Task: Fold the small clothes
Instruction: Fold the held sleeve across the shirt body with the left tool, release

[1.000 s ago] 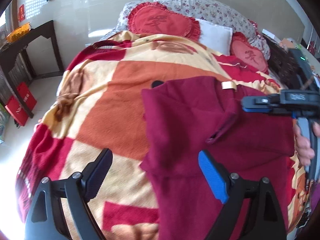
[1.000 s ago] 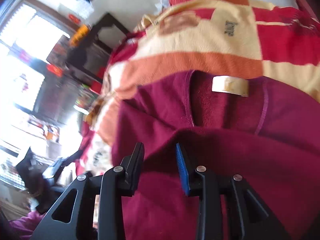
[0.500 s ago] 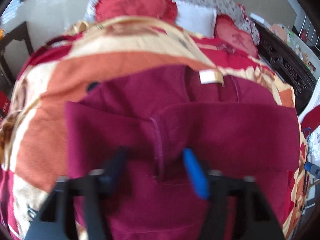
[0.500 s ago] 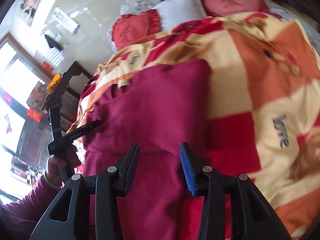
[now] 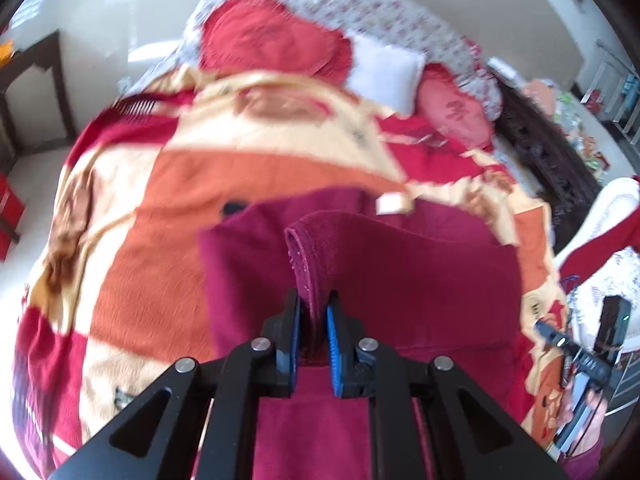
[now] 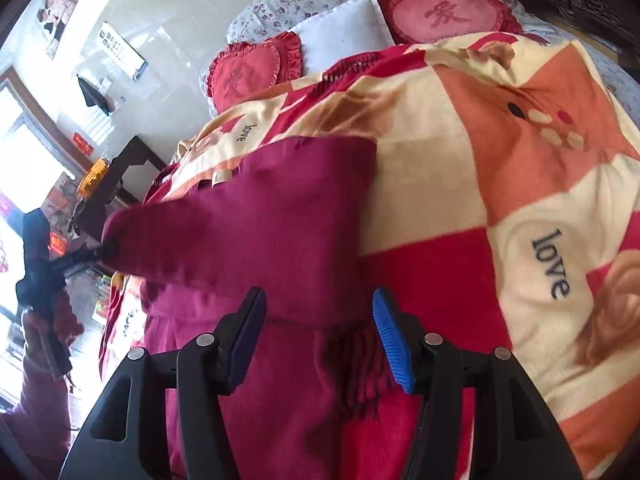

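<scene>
A dark red fleece garment [image 5: 400,280] lies on the checked blanket [image 5: 240,184], a white neck label [image 5: 390,203] at its far edge. My left gripper [image 5: 313,312] is shut on the cuff of a folded-over sleeve and lifts it off the body. In the right wrist view the same garment [image 6: 260,216] shows with its sleeve end pulled up to the left by the left gripper [image 6: 102,250]. My right gripper [image 6: 318,308] is open, its jaws on either side of the garment's lower fold edge, holding nothing.
Heart-shaped red cushions [image 5: 272,40] and a white pillow [image 5: 384,72] lie at the head of the bed. A dark wooden table [image 5: 32,80] stands at the left. A dark carved bed frame [image 5: 548,160] runs along the right. A dark red fringe [image 6: 360,364] lies under my right gripper.
My left gripper has closed on the sleeve cuff and lifted it. My right gripper has let go, pulled back to the right side of the garment, and opened wider.
</scene>
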`<act>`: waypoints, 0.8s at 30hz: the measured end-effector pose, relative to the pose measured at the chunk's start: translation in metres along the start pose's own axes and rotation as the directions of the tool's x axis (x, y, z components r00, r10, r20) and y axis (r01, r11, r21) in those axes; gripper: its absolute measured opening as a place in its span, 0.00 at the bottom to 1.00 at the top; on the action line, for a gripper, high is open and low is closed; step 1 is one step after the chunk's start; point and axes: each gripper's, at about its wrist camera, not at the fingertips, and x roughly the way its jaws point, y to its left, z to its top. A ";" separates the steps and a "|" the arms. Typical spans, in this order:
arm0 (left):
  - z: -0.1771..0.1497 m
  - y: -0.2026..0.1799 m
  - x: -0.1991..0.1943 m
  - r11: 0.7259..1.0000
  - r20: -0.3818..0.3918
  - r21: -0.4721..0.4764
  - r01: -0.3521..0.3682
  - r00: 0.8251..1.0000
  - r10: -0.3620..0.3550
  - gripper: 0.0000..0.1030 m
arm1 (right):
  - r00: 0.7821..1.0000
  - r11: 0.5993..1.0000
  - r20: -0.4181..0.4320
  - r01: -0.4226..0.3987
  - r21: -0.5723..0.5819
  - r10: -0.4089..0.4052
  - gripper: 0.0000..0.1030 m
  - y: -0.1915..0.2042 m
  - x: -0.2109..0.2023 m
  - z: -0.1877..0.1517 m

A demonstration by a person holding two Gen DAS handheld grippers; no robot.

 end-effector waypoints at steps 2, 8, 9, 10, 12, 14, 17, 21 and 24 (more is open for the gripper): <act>-0.010 0.004 0.012 1.000 -0.042 -0.016 -0.017 0.999 0.017 0.12 | 1.000 1.000 -0.003 0.011 0.004 -0.011 0.41 0.003 0.015 0.009; -0.028 0.014 0.023 0.998 -0.073 -0.028 -0.055 0.996 0.053 0.12 | 0.999 0.997 -0.003 0.039 0.072 -0.039 0.43 -0.007 0.051 0.038; -0.029 0.013 0.024 0.998 -0.072 -0.021 -0.060 0.996 0.058 0.12 | 0.999 0.997 -0.019 0.030 0.070 -0.029 0.37 -0.008 0.058 0.041; -0.030 0.012 0.024 0.998 -0.071 -0.013 -0.062 0.996 0.061 0.12 | 0.999 0.998 -0.039 0.031 0.061 -0.029 0.27 -0.007 0.065 0.044; -0.032 0.006 0.026 0.998 -0.071 0.006 -0.057 0.996 0.057 0.13 | 0.997 0.997 -0.030 0.066 0.030 -0.065 0.00 -0.002 0.066 0.048; -0.033 0.000 0.032 0.997 -0.072 0.019 -0.072 0.995 0.073 0.14 | 0.994 0.995 0.045 0.102 -0.005 -0.101 0.00 0.006 0.049 0.049; -0.036 -0.007 0.052 0.995 -0.086 0.040 -0.089 0.992 0.092 0.28 | 0.979 0.981 0.052 0.195 0.014 -0.196 0.00 -0.006 0.048 0.047; -0.041 -0.007 0.066 0.992 -0.101 0.043 -0.118 0.987 0.122 0.28 | 0.984 0.983 0.001 0.177 0.045 -0.177 0.02 -0.017 0.058 0.038; -0.042 -0.005 0.061 0.993 -0.086 0.036 -0.108 0.990 0.111 0.30 | 0.992 0.990 0.025 0.125 0.058 -0.126 0.34 -0.014 0.036 0.025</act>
